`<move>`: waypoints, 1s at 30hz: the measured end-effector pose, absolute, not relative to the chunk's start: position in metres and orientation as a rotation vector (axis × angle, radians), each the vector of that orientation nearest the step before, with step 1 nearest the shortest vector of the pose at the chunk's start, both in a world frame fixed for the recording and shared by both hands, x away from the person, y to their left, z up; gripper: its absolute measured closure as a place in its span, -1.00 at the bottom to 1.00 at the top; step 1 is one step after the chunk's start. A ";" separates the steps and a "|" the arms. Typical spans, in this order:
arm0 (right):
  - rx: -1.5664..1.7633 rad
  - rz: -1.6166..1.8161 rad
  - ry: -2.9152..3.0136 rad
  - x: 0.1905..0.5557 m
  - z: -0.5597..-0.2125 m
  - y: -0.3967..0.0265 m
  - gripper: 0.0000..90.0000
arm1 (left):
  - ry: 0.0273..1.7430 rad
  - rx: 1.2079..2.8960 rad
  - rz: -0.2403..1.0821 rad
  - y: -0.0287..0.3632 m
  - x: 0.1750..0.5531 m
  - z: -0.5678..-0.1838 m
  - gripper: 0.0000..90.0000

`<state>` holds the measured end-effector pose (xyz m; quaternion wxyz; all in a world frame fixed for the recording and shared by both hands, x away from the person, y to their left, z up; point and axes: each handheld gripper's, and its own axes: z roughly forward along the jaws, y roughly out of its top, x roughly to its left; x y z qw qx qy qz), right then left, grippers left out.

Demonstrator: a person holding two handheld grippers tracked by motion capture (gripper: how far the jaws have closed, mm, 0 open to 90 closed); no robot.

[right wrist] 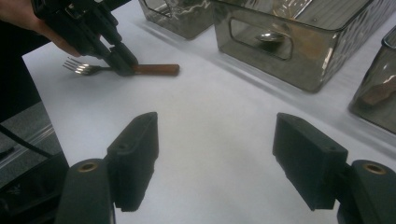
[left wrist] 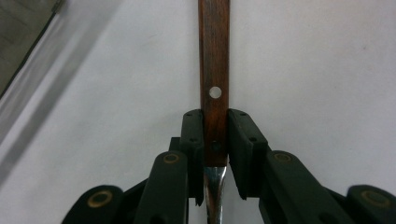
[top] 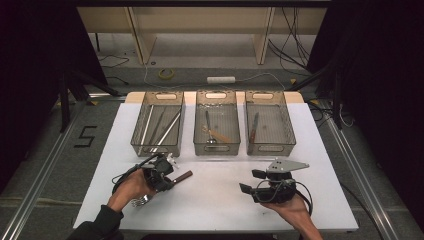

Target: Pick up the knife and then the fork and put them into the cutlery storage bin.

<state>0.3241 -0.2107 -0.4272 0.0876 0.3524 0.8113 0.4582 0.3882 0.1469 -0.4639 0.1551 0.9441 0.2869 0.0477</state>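
While the left claw (left wrist: 215, 140) pinches the wooden handle of a fork (left wrist: 214, 70) lying on the white table (top: 215, 200), its tines point back toward the person's left hand (top: 131, 187). To the right, the right claw (right wrist: 215, 158) hovers over bare table with its jaws spread wide and nothing between them, well apart from the fork.

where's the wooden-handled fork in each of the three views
High view: the fork lies lower left on the white table, in the left gripper.
Left gripper view: its handle runs up the centre, clamped between the jaws.
Right gripper view: upper left, tines pointing left.
Shared landmark: the middle bin holding a spoon.
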 end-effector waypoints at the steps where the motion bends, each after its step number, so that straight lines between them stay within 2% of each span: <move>1: 1.047 1.366 2.418 0.324 -0.427 -0.210 -0.28 | 0.823 2.705 0.139 0.147 0.388 -0.464 0.69; 14: 0.916 1.364 2.476 0.318 -0.426 -0.183 -0.28 | 0.795 2.668 0.042 0.139 0.381 -0.454 0.70; 30: 0.506 1.170 2.551 0.303 -0.435 -0.120 -0.27 | 0.693 2.665 -0.033 0.114 0.365 -0.450 0.70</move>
